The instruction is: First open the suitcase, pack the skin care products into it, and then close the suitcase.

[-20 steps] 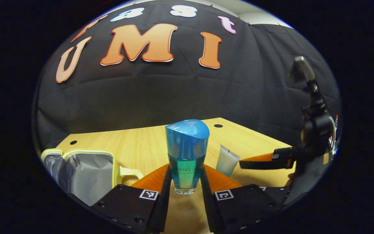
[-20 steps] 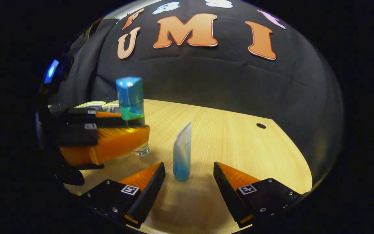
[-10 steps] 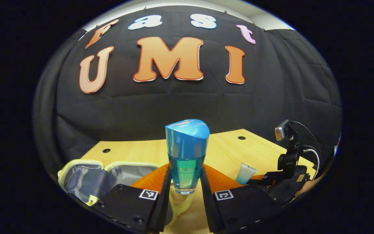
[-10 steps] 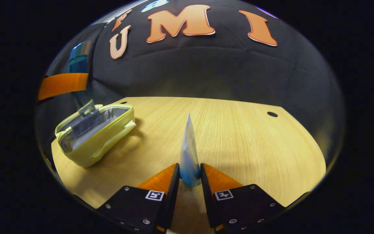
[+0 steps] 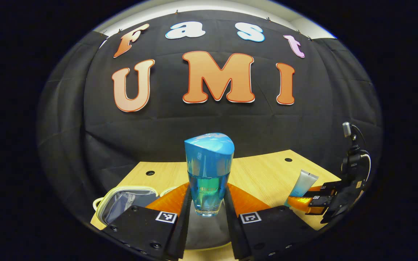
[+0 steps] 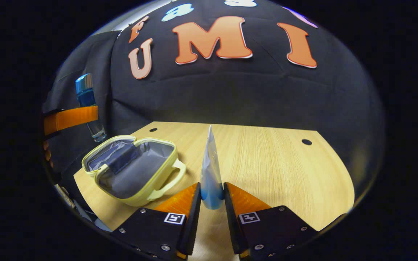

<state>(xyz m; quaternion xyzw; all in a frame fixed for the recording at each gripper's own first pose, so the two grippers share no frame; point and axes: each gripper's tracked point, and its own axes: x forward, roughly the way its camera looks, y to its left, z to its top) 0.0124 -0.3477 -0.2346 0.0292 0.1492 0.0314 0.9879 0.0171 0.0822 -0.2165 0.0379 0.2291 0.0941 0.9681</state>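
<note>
My left gripper (image 5: 208, 206) is shut on a blue glass bottle (image 5: 209, 170) with a blue cap, held upright in the air above the open yellow suitcase (image 5: 125, 198). In the right gripper view the same bottle (image 6: 88, 105) and the left gripper (image 6: 70, 119) hang above and left of the suitcase (image 6: 136, 170), which lies open with a grey lining. My right gripper (image 6: 211, 197) is shut on a white and blue tube (image 6: 210, 170), standing cap down, lifted over the table. The left gripper view shows that tube (image 5: 301, 183) in the right gripper (image 5: 312, 197) at far right.
The wooden table (image 6: 274, 166) has small round holes (image 6: 306, 141) near its back corners. The black cloth wall stands right behind it. The suitcase's handle (image 6: 171, 179) sticks out toward the tube.
The left gripper has carried the bottle higher and over the open suitcase. The right gripper, which closed on the tube half a second ago, has lifted it slightly and drawn back.
</note>
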